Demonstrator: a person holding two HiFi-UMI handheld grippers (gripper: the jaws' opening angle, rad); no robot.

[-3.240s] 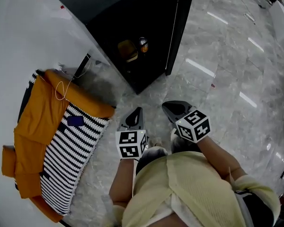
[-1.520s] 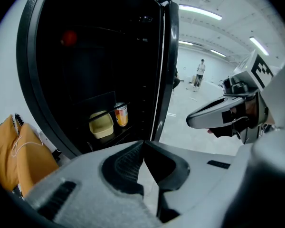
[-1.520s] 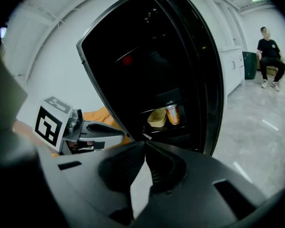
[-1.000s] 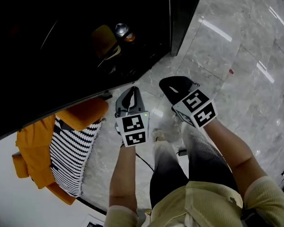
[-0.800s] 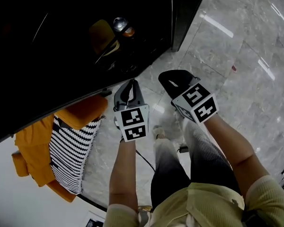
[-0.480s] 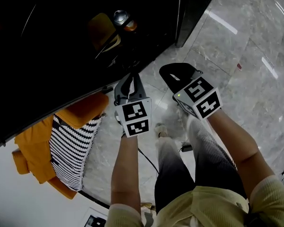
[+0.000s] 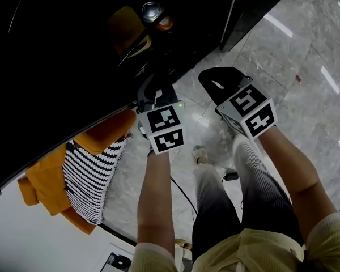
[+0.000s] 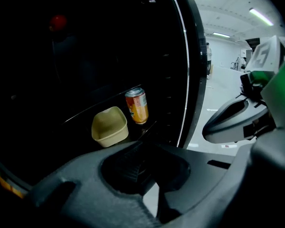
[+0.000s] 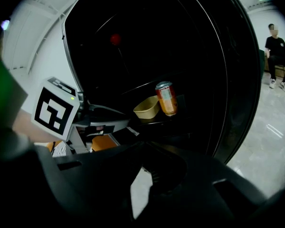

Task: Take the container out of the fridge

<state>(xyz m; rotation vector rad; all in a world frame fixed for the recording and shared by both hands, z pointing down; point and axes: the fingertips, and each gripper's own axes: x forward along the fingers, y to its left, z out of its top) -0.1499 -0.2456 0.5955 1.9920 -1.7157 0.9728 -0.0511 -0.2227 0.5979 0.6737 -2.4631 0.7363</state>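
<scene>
Fridge (image 7: 56, 44): open, dark inside, top of the head view.
Container (image 8: 109, 126): tan, on a fridge shelf, mid frame; it looks empty, but the light is poor.
Can (image 8: 137, 105): upright, just right of it.
Cloth (image 7: 85, 169): orange and striped, lower left.
Left tool (image 7: 154, 92): clenched, holding nothing, near the fridge.
Right tool (image 7: 220, 83): clenched, holding nothing.

No legible text or numbers; print on the orange can (image 8: 136, 105) in the fridge (image 8: 85, 46) too small.
</scene>
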